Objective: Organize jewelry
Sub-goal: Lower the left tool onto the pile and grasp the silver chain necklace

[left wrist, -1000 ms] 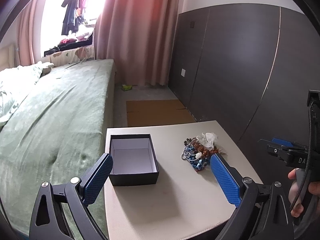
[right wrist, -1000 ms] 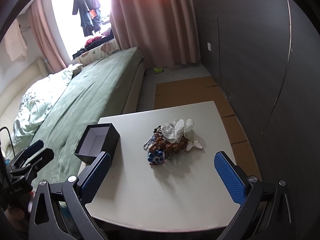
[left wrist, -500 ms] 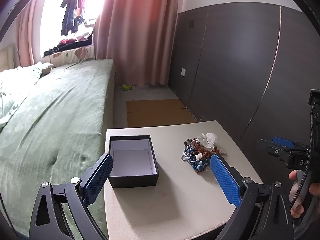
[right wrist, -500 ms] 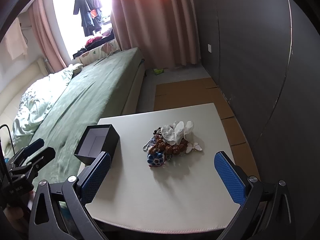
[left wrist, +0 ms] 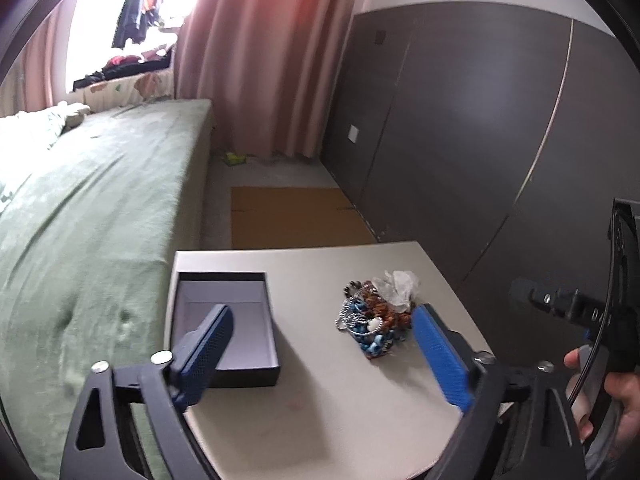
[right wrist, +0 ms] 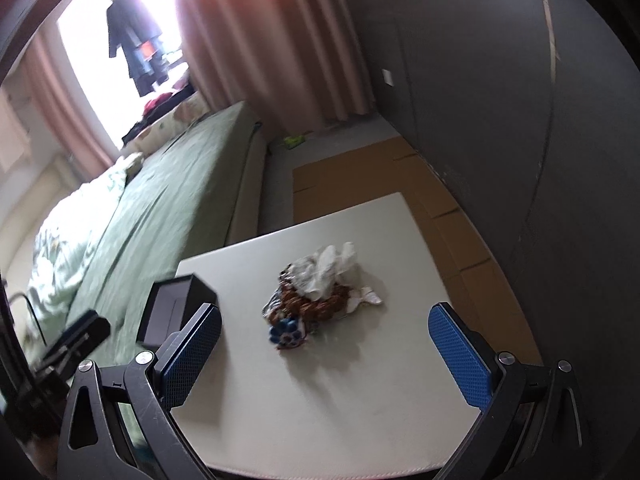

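On the pale counter (left wrist: 320, 380) the tangled jewelry heap (left wrist: 374, 320) sits right of centre in the left wrist view, a knot of blue and brown beads, chain and a white gauzy piece, all still loose and unsorted. The open black box (left wrist: 224, 320) stands well apart from it at lower left, by the counter edge nearest the green bed (left wrist: 80, 220), its lid off and its pale inside bare, probably set there as the place the pieces are meant to go. The left claw (left wrist: 320, 332) hangs above the counter with nothing between its blue pads; its jaws are closing a little yet remain wide, one pad showing in front of the box and the other just beside the heap. In the right wrist view the right claw (right wrist: 332, 352) is spread wide and empty, with the heap centred ahead of it, which suggests it is lined up for a first pick. Nothing has gone into the box yet.
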